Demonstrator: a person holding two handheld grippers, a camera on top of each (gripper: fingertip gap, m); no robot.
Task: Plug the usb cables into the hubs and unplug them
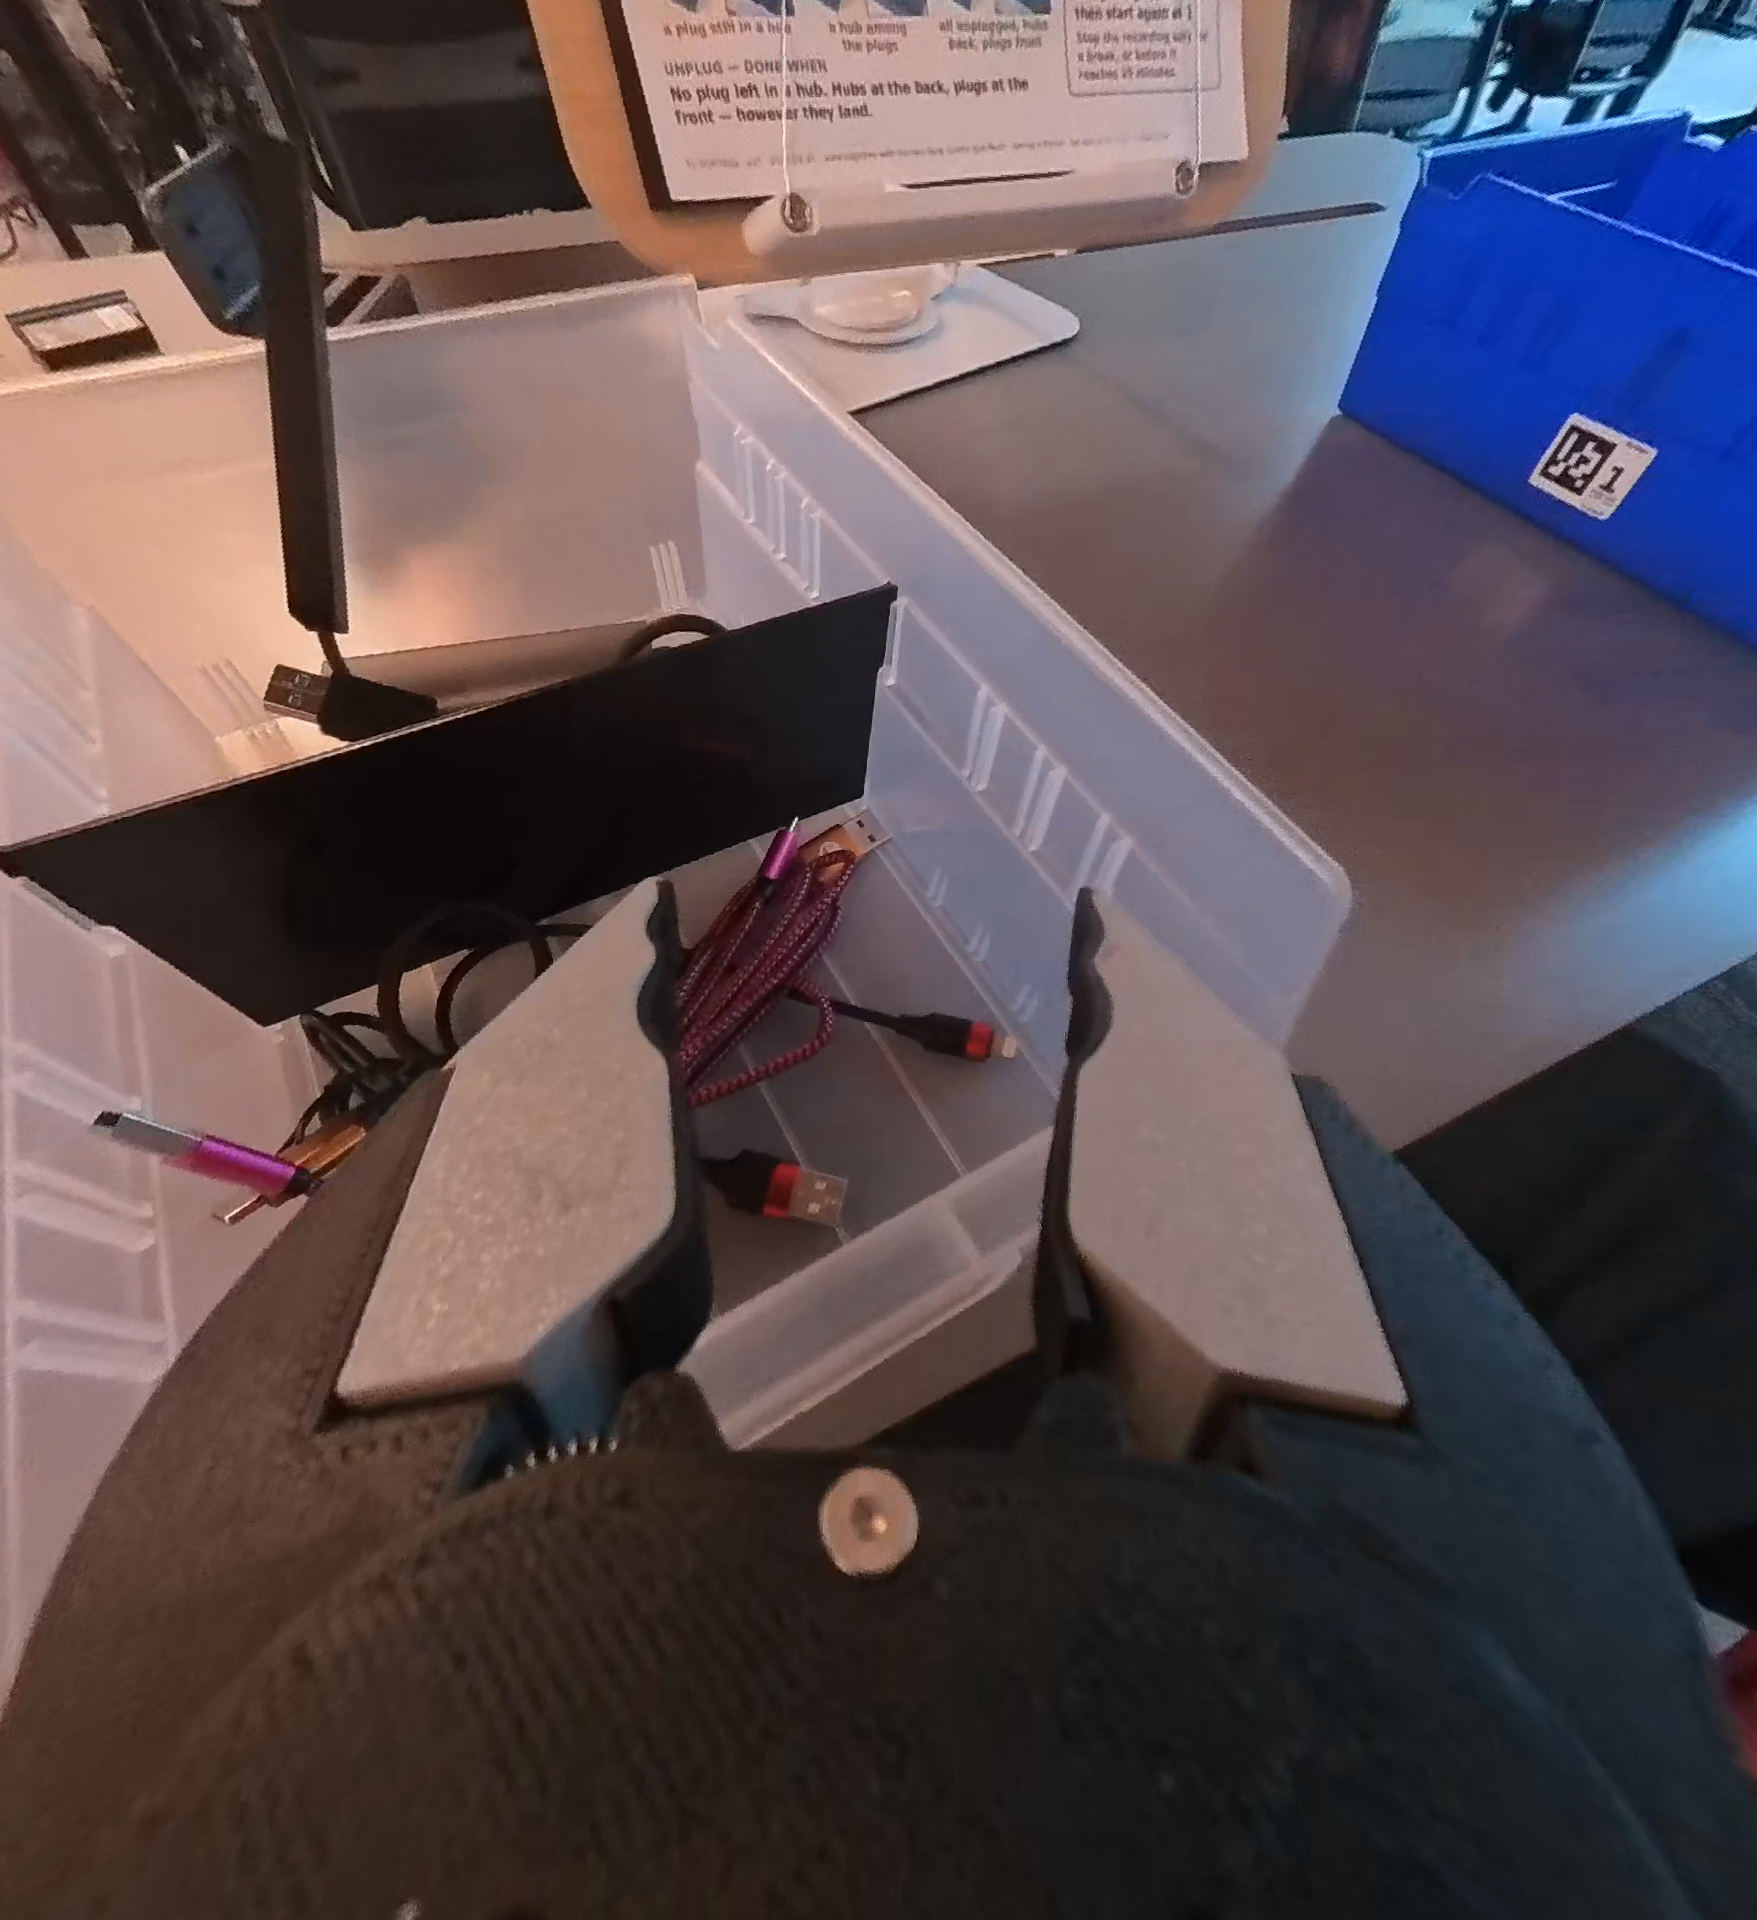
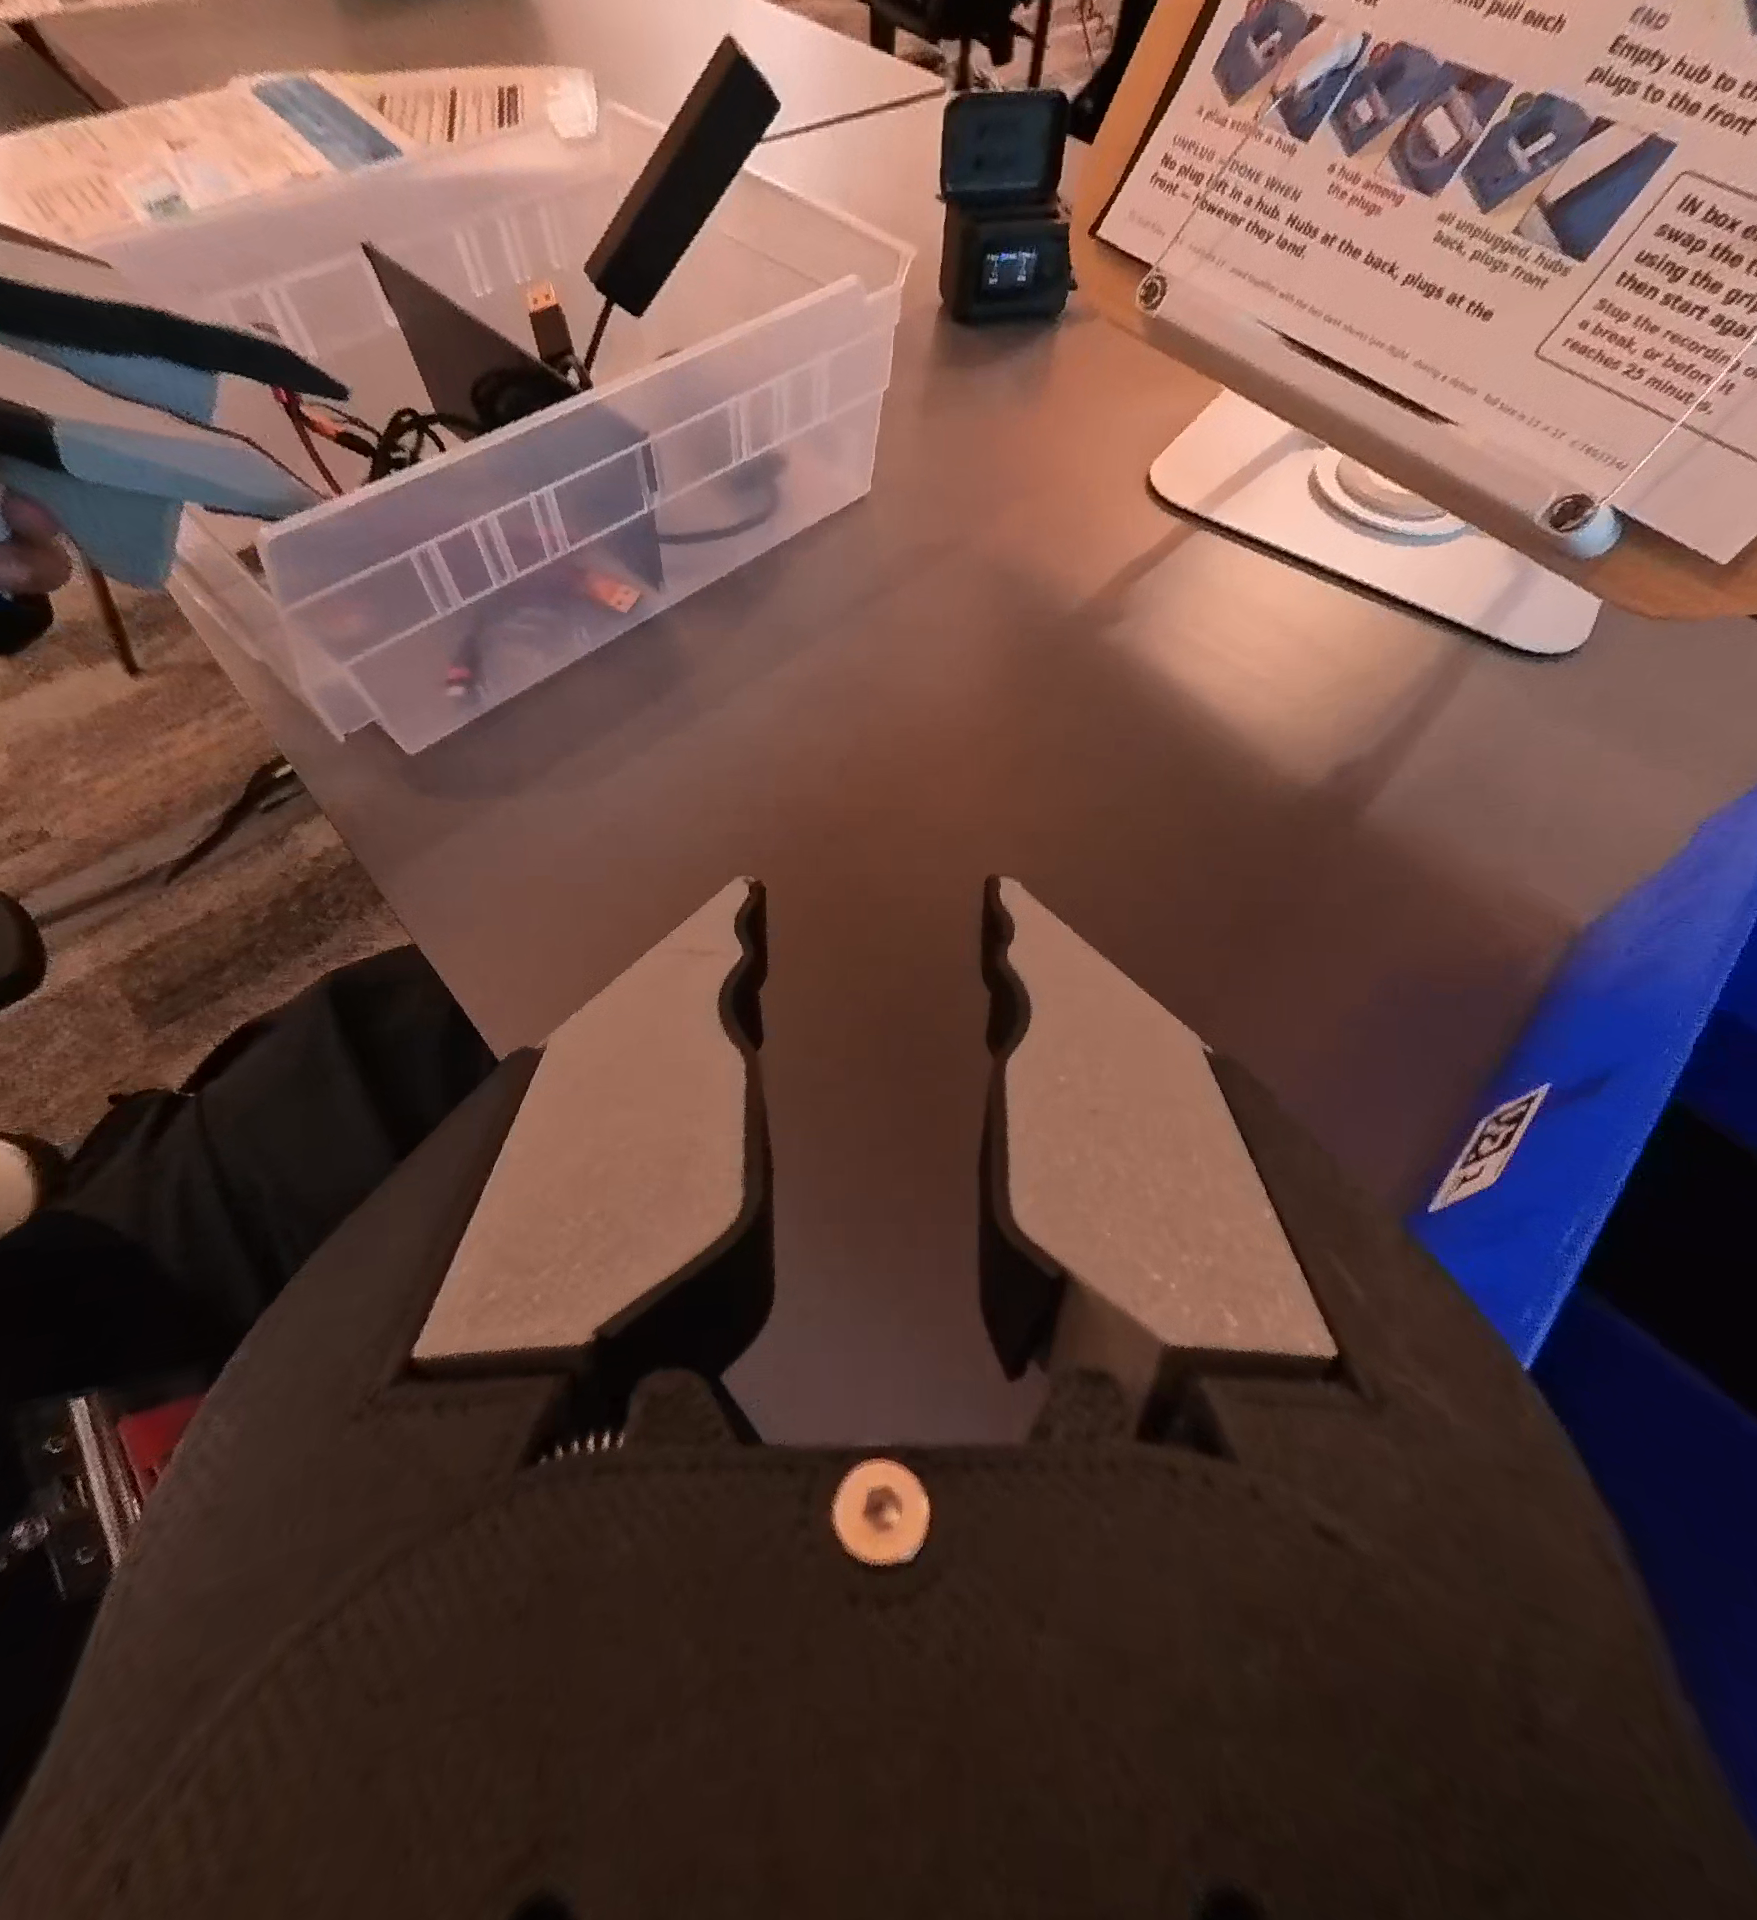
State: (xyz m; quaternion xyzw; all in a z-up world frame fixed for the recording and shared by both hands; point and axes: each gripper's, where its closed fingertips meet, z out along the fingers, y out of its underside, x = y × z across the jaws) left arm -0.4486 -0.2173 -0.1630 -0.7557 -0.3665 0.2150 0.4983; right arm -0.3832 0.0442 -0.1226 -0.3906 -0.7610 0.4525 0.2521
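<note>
No plug is seen seated in a hub in either view, so either the plugging has not started or the unplug pass is finished; which one cannot be told from here. All task items are held in the clear bin (image 1: 1009, 665) at the counter's (image 2: 957, 665) left edge, split by a black divider (image 1: 458, 790). Behind the divider, a long black hub (image 1: 308, 395) is stood nearly upright against the back wall, its own short lead and USB plug (image 1: 294, 694) hanging free; a grey flat piece, possibly a second hub, is partly hidden there. In front of the divider, loose cables are piled: a purple braided cable (image 1: 749, 966), a red-and-black USB plug (image 1: 801, 1195), a magenta plug (image 1: 219, 1153) at the left wall, black coils beneath. The left claw (image 1: 869, 914) is spread wide over the front compartment, nothing gripped. The right claw (image 2: 874, 904) is parted and empty, held over bare counter, well apart from the bin. A blue bin (image 1: 1622, 416) sits at the counter's right side; its contents are not visible. Judged state: the layout matches an unplugged set, with a full plug-in cycle left if one is intended.
</note>
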